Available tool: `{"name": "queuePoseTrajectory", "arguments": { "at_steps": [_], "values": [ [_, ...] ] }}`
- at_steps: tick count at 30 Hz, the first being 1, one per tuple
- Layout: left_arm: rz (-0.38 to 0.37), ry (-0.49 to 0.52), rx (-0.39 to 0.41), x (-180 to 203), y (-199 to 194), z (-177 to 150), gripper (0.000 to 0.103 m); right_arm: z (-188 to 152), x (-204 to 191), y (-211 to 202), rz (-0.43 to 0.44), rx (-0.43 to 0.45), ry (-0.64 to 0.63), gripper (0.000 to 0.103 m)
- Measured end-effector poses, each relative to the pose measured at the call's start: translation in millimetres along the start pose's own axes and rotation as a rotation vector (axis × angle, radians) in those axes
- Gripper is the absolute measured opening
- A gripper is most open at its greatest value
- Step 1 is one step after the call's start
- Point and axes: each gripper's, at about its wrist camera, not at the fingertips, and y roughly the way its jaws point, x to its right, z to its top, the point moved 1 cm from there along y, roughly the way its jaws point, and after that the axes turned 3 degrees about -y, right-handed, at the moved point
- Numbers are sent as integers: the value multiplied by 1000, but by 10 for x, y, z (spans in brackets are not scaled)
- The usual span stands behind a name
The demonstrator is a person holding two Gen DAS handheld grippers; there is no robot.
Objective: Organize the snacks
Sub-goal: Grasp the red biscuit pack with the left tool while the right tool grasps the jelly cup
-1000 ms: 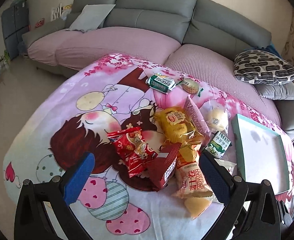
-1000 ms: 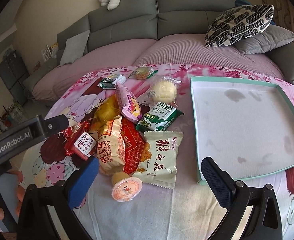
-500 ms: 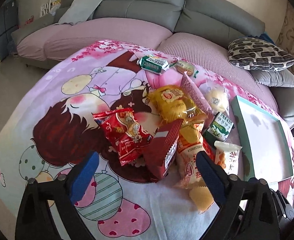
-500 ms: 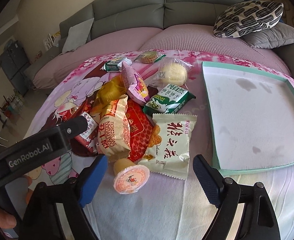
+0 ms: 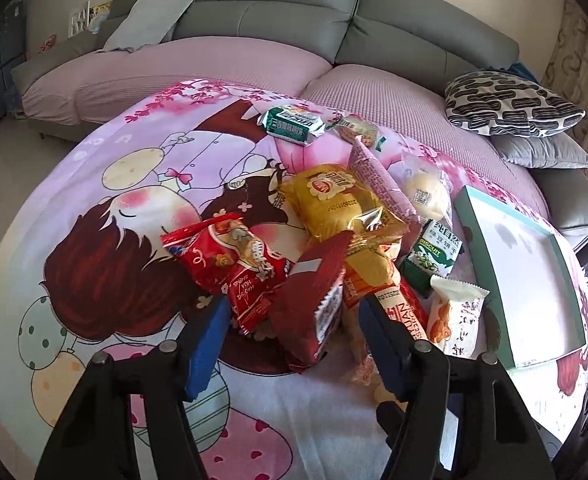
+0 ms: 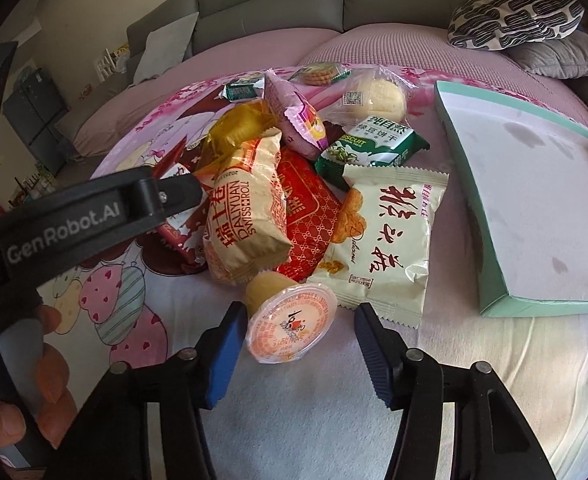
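Note:
A heap of snack packets lies on a pink cartoon blanket [image 5: 106, 208]. My left gripper [image 5: 294, 316] is open, its blue pads on either side of a dark red packet [image 5: 313, 300], with a bright red packet [image 5: 234, 260] to its left. My right gripper [image 6: 297, 332] is open around a jelly cup with an orange lid [image 6: 290, 328]. Behind the cup lie a Swiss roll packet [image 6: 246, 208], a red patterned packet [image 6: 305, 216] and a cream packet [image 6: 385, 236]. A teal-rimmed tray [image 6: 489, 240] stands empty at the right; it also shows in the left wrist view [image 5: 481, 252].
A green biscuit packet [image 6: 369, 148], a round bun in clear wrap [image 6: 377, 100], a yellow packet [image 5: 333, 200] and a purple packet [image 6: 297, 120] lie further back. The left gripper's arm [image 6: 74, 216] crosses the right wrist view. A grey sofa [image 5: 294, 4] with a patterned cushion [image 5: 509, 104] stands behind.
Both grippers moved down and forward into the heap and their jaws narrowed. The left now straddles the dark red packet, the right the jelly cup.

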Motion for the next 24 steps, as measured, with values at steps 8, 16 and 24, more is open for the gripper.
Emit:
{"name": "queuePoseTrajectory", "arguments": {
  "at_steps": [8,16,24],
  "values": [
    [-16,9,-9,46,75,-17,50,3,-36,29,8,3,-7,50],
    [-34,17,-8,81,65,-29,27,1,-42,31,10,10,-5,49],
    [-57,6,13,62,-8,-14,25,3,-31,-19,19,22,5,48]
  ]
}}
